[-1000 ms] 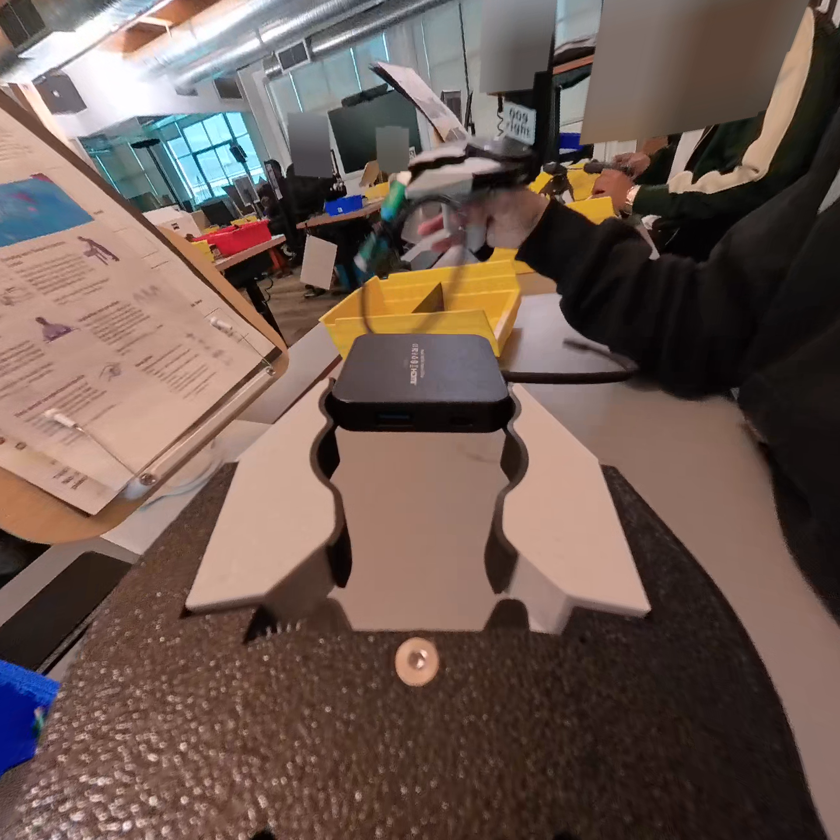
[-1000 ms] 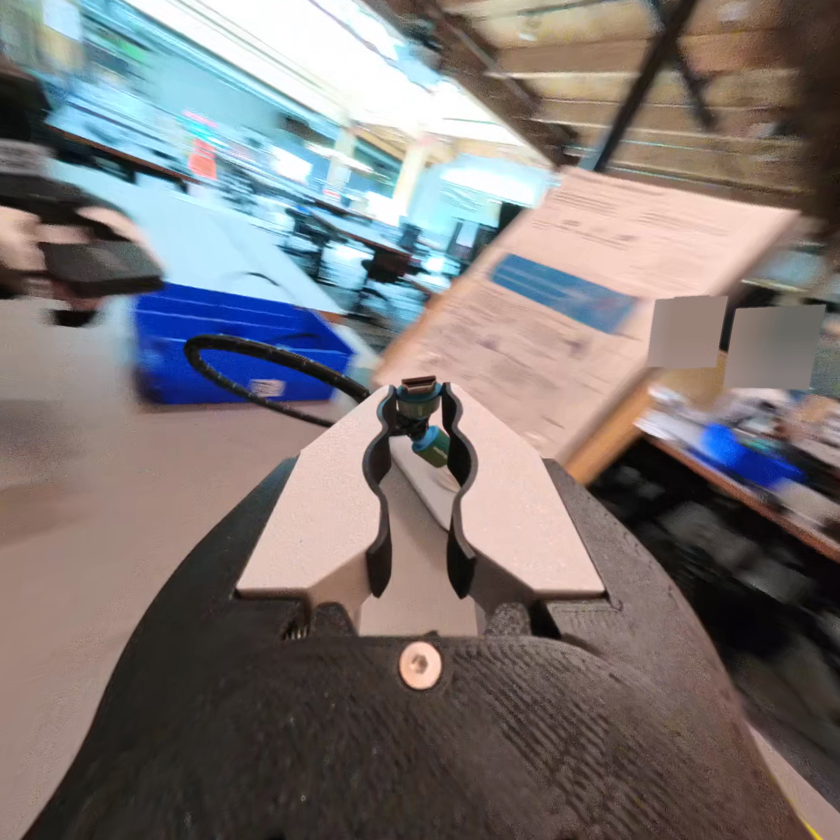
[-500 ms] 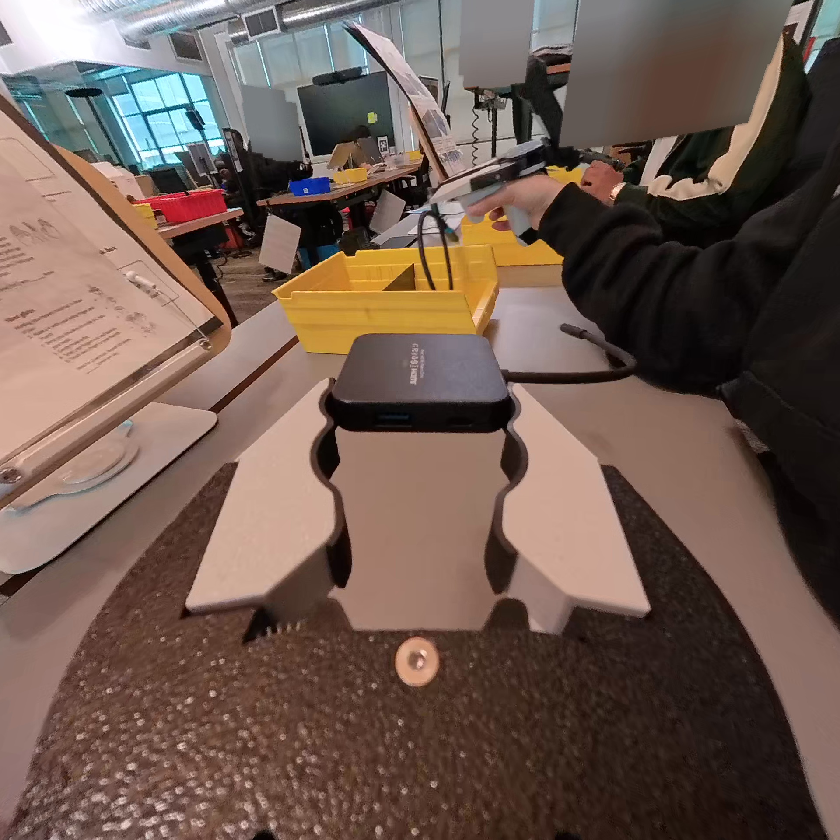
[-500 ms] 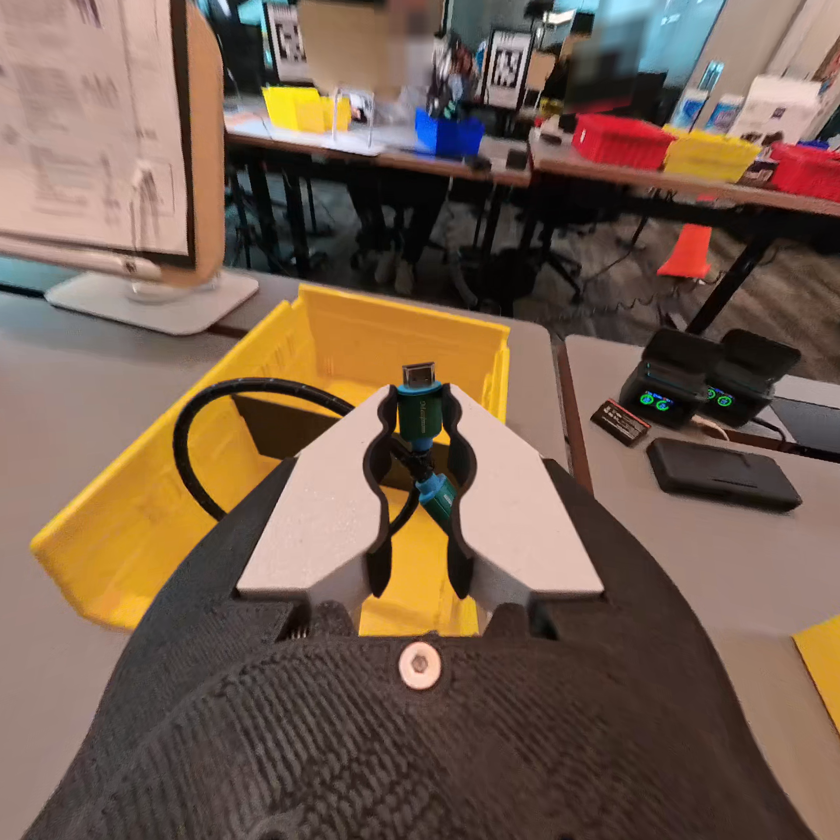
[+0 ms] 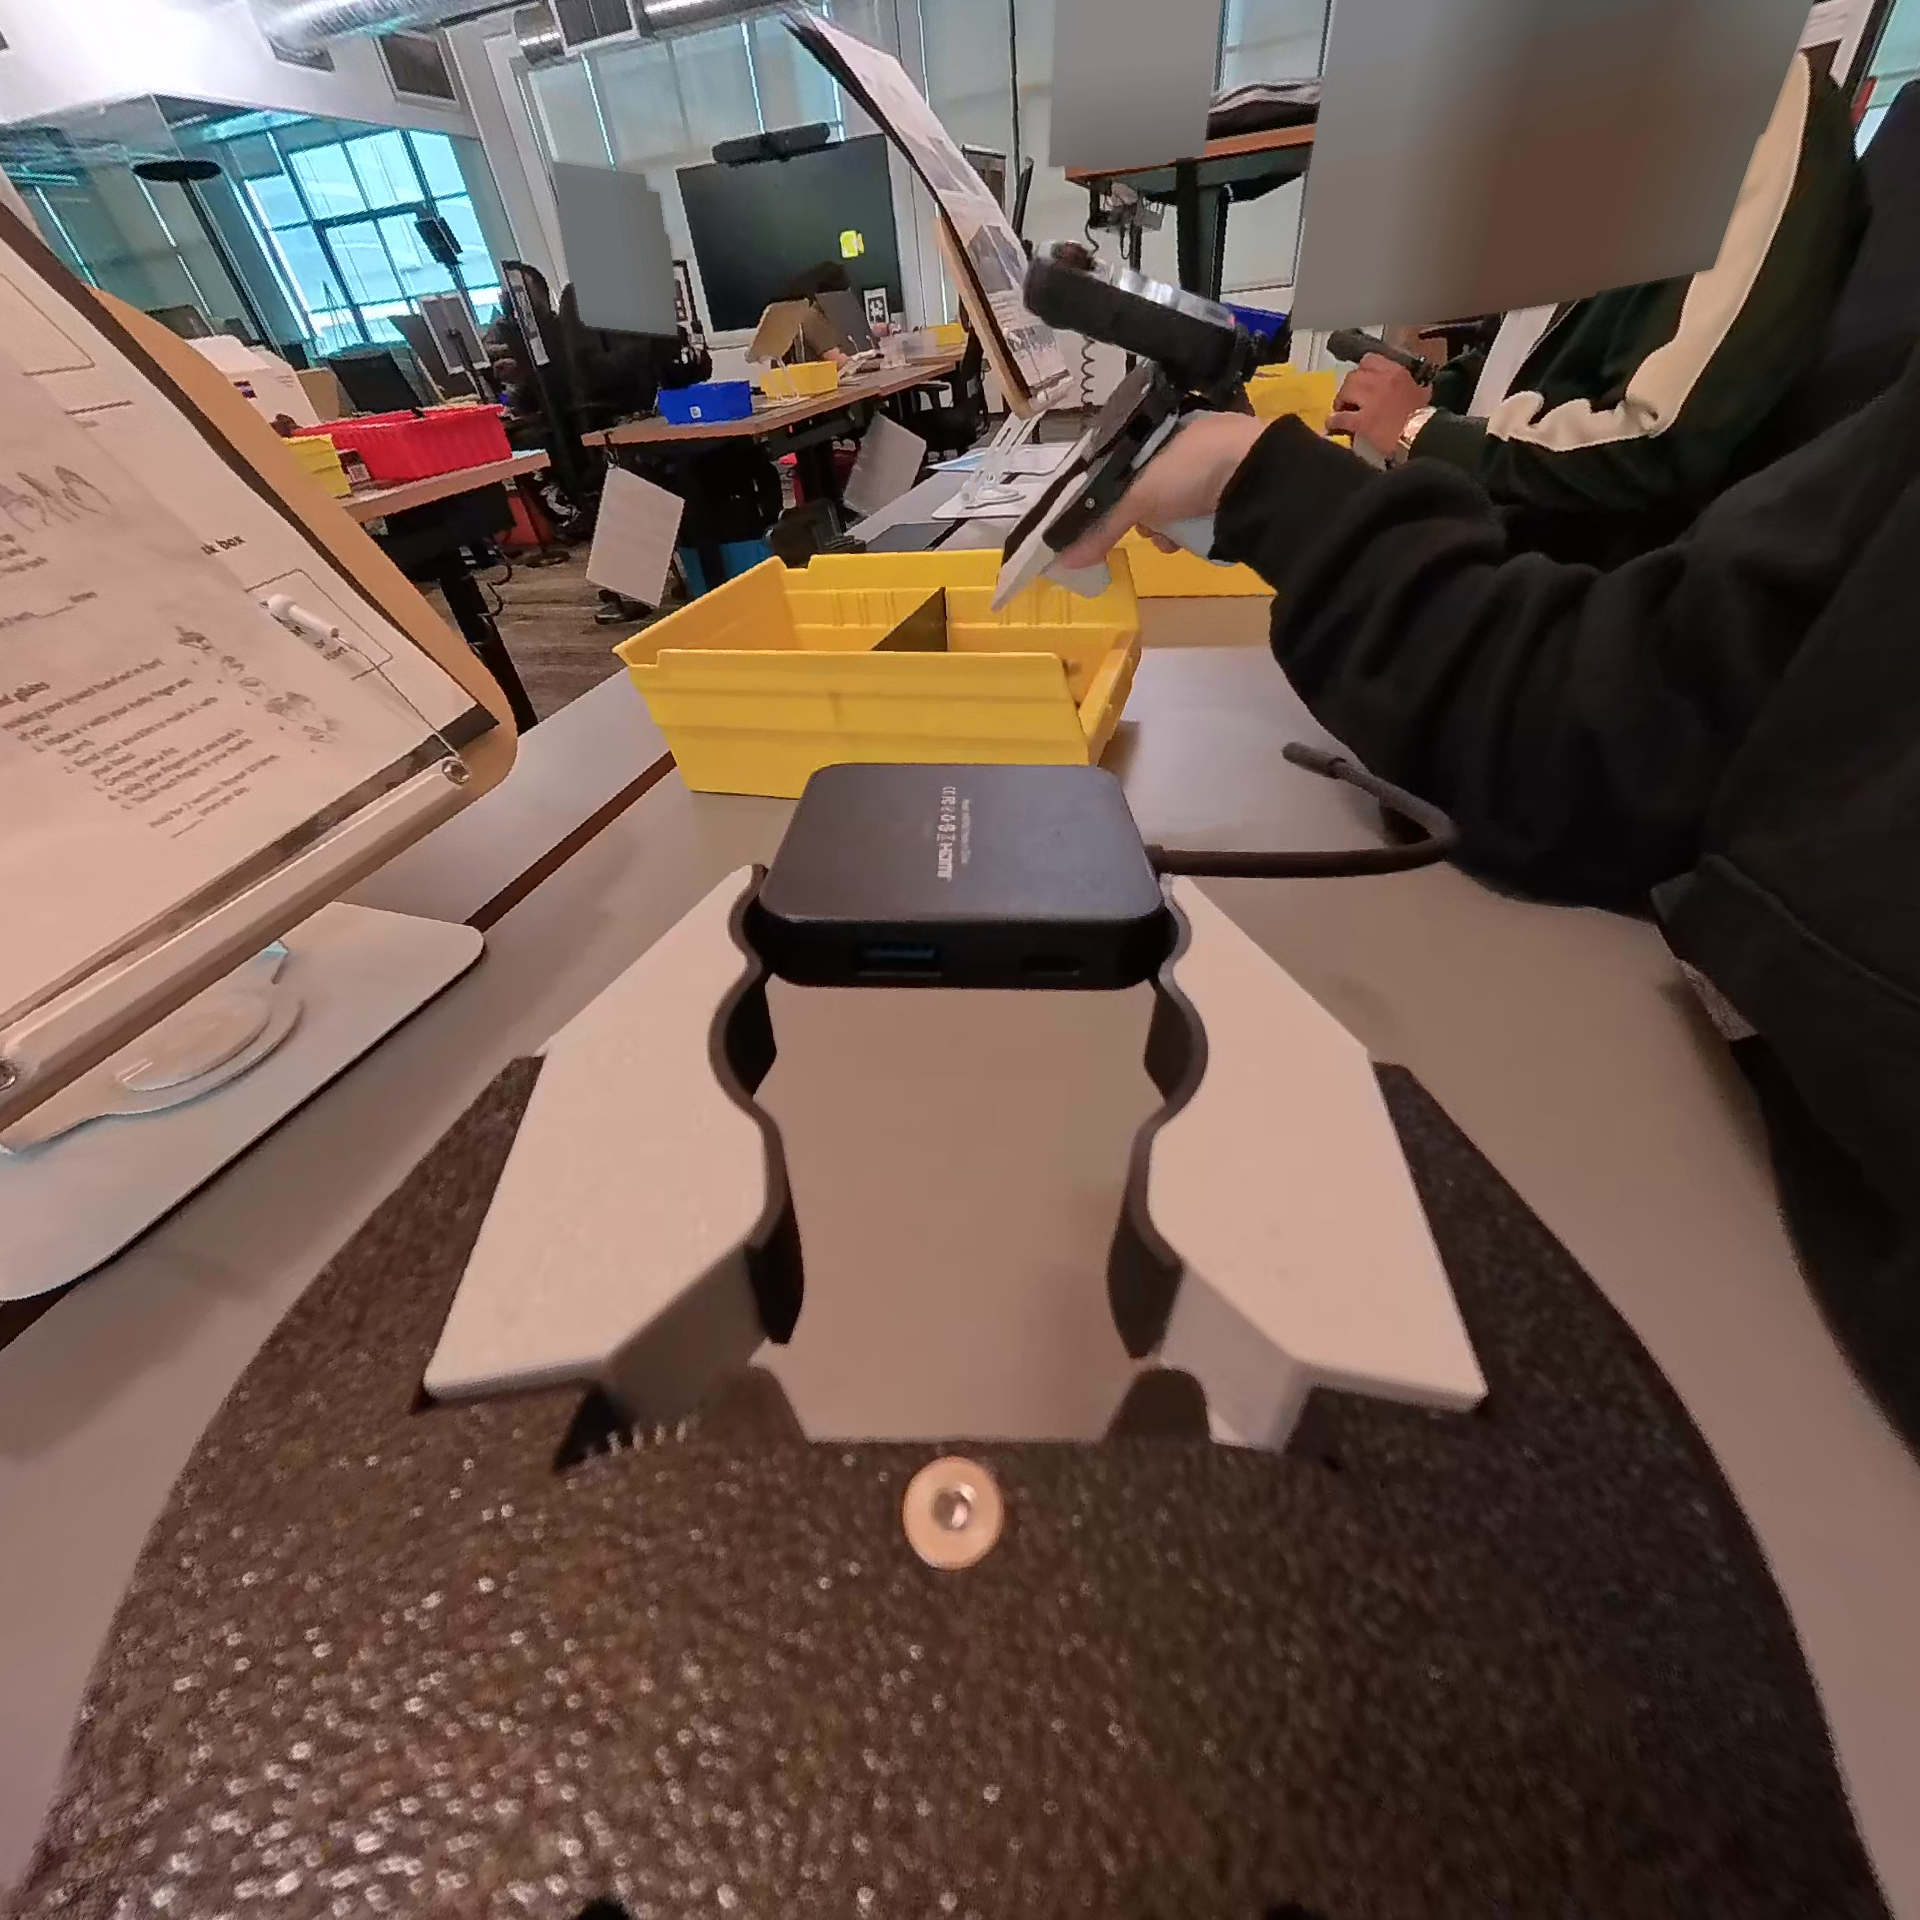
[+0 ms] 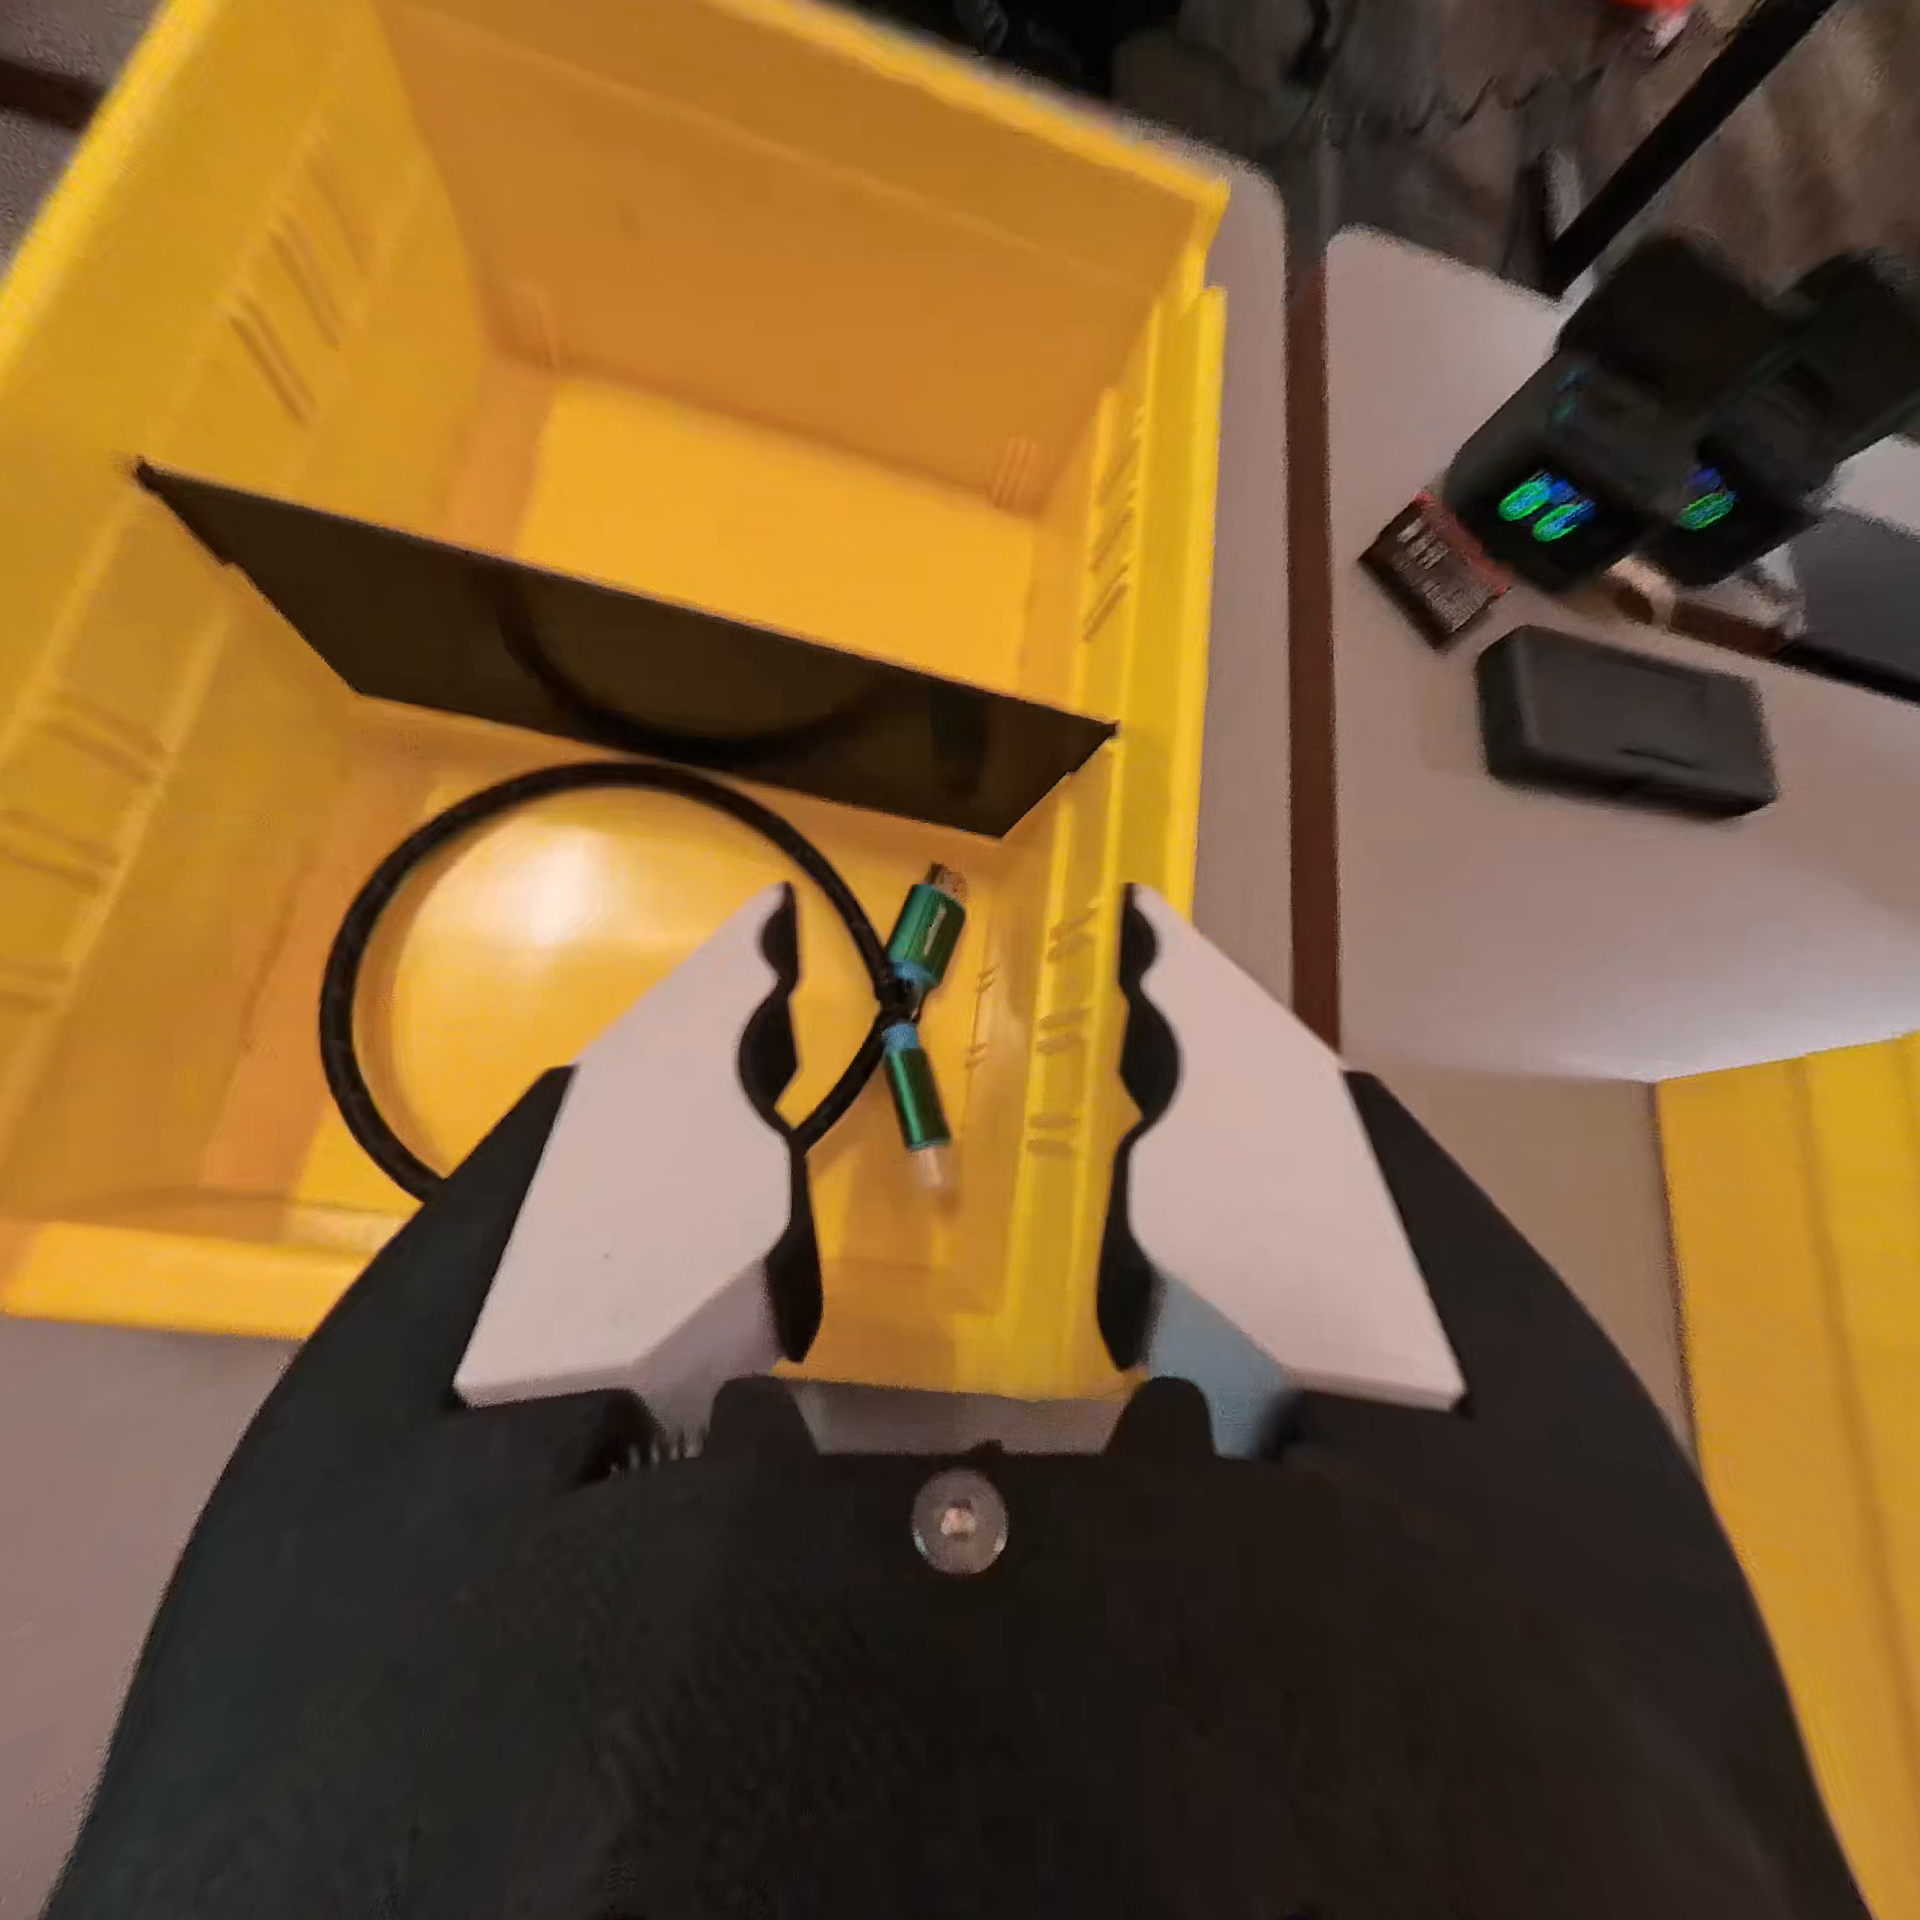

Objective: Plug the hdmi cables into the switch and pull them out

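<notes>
Each gripper has two pale grey fingers [image 5: 623, 1122] with wavy black inner edges, set in a pebbled black body [image 5: 935, 1683] bearing one silver screw [image 5: 953, 1524] below them. The person's sleeve [image 5: 1538, 665] looks black.

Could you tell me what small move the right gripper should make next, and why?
Probably lift the right gripper up and away from the yellow bin. Its jaws are open and empty, and the HDMI cable lies loose in the bin's near compartment, while the left gripper holds the switch.
</notes>
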`<state>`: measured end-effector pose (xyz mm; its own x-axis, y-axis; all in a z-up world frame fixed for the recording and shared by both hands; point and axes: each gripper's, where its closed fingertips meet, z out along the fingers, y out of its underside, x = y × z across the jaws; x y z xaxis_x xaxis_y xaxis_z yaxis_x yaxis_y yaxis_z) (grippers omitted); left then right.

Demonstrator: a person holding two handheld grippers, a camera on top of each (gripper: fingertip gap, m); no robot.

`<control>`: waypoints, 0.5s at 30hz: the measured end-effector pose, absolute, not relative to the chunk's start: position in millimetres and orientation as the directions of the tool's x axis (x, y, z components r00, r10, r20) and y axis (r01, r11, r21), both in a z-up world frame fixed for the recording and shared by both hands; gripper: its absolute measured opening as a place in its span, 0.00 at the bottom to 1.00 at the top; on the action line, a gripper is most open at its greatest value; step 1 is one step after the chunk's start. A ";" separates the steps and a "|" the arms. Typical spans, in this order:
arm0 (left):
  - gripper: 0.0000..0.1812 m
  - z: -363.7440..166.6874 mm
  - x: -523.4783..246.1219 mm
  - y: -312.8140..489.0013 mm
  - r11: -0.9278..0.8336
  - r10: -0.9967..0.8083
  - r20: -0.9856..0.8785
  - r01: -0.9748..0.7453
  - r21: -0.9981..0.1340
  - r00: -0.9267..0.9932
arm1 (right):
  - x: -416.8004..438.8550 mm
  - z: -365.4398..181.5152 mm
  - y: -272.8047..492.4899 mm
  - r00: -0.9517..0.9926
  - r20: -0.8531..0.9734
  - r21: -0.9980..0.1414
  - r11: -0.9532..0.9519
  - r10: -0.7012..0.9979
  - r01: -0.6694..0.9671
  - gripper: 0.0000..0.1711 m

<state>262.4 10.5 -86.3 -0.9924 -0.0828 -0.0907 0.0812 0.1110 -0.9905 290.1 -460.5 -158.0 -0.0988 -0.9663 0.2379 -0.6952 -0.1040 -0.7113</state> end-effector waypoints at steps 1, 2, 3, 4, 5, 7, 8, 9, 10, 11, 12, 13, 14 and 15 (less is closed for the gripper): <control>0.38 -86.2 262.6 10.9 0.107 -0.085 -0.087 0.077 -0.991 -0.993 | 291.4 -146.7 -462.1 -0.125 0.258 -0.739 -0.112 -0.958 -0.664 0.44; 0.38 -86.5 263.2 10.9 0.106 -0.090 -0.084 0.075 -0.992 -0.992 | 293.2 -133.8 -460.0 -0.138 0.265 -0.768 -0.123 -0.954 -0.628 0.48; 0.38 -86.9 263.9 10.6 0.105 -0.096 -0.085 0.075 -0.992 -0.992 | 296.8 -120.4 -449.9 -0.116 0.247 -0.801 -0.136 -0.962 -0.583 0.48; 0.38 -87.0 264.1 9.7 0.104 -0.099 -0.089 0.079 -0.991 -0.991 | 303.2 -105.9 -431.1 -0.062 0.200 -0.844 -0.140 -0.978 -0.517 0.48; 0.38 -86.7 264.2 8.4 0.102 -0.101 -0.096 0.085 -0.991 -0.990 | 311.3 -89.4 -404.5 0.022 0.130 -0.893 -0.126 -0.991 -0.431 0.50; 0.38 -83.8 264.8 4.4 0.088 -0.107 -0.116 0.107 -0.990 -0.987 | 322.5 -52.3 -333.1 0.279 -0.051 -0.967 -0.022 -0.959 -0.256 0.50; 0.38 -81.5 264.8 1.8 0.079 -0.107 -0.126 0.118 -0.990 -0.986 | 323.1 -35.8 -294.4 0.424 -0.144 -0.976 0.058 -0.894 -0.209 0.50; 0.38 -78.7 264.7 -1.0 0.069 -0.106 -0.137 0.130 -0.989 -0.985 | 319.5 -26.1 -254.7 0.566 -0.232 -0.967 0.126 -0.791 -0.220 0.50; 0.38 -75.7 264.2 -3.9 0.058 -0.106 -0.152 0.147 -0.987 -0.983 | 311.6 -25.4 -213.8 0.691 -0.301 -0.950 0.139 -0.657 -0.280 0.50; 0.39 -72.6 263.3 -6.8 0.046 -0.104 -0.172 0.168 -0.985 -0.980 | 301.8 -31.1 -175.1 0.781 -0.346 -0.933 0.100 -0.520 -0.346 0.48; 0.38 -70.4 261.3 -9.9 0.036 -0.097 -0.190 0.188 -0.982 -0.977 | 293.0 -39.0 -140.7 0.834 -0.376 -0.919 0.045 -0.404 -0.392 0.49; 0.38 -69.5 258.9 -12.9 0.027 -0.087 -0.205 0.203 -0.979 -0.975 | 287.5 -44.4 -110.5 0.858 -0.406 -0.906 0.014 -0.314 -0.424 0.51; 0.38 -69.2 256.9 -15.9 0.019 -0.082 -0.220 0.220 -0.975 -0.972 | 285.4 -45.0 -83.7 0.859 -0.451 -0.887 0.020 -0.242 -0.461 0.51; 0.38 -68.9 255.7 -18.4 0.011 -0.086 -0.240 0.240 -0.971 -0.967 | 281.8 -42.9 -59.8 0.844 -0.512 -0.858 0.040 -0.159 -0.513 0.51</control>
